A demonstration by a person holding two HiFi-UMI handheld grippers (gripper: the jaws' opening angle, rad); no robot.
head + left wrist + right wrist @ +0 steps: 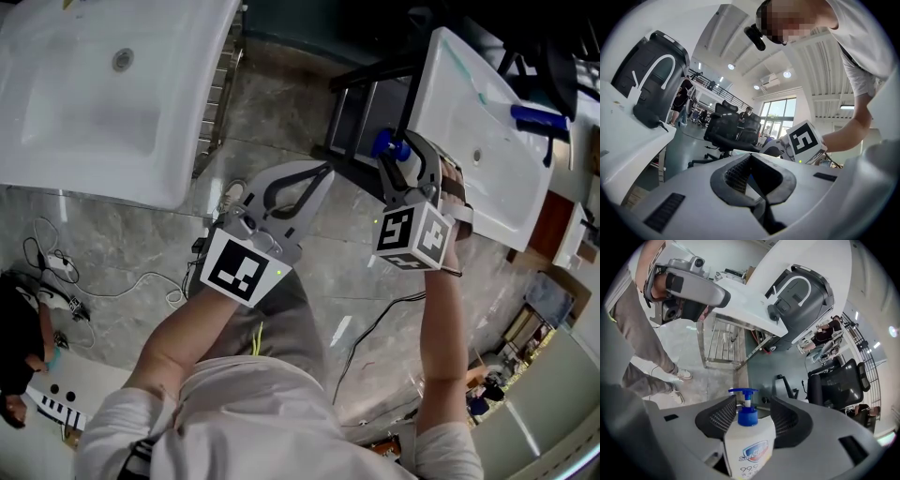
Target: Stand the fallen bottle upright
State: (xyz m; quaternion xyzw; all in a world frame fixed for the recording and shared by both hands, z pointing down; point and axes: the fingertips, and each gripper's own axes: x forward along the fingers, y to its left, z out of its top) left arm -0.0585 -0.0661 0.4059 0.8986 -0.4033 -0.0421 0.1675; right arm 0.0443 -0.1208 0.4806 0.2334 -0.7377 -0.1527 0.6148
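The bottle (pixel 750 444) is held off the ground in the right gripper (pixel 751 404). The jaws are set wide across its white body and the ribbed pads (pixel 723 414) lie against both shoulders, just below the blue pump (pixel 746 411). The left gripper (pixel 319 176) is closed on nothing and is kept beside the right one, apart from the bottle. The bottle is carried over the stone floor (pixel 309 272), near the edge of the white basin top (pixel 487 178), and is not yet set down. The main hazard is judged to be slippage: the body is smooth and rounded and is gripped high, so a loosened hold could let it slide out and drop to the floor. A second hazard is expected at placement. If the bottle is released while it is tilted, or too close to the rim or the sloped bowl, it may topple again. The pump could also be caught on a pad as the jaws are withdrawn. The base should be seated flat before the grip is released.
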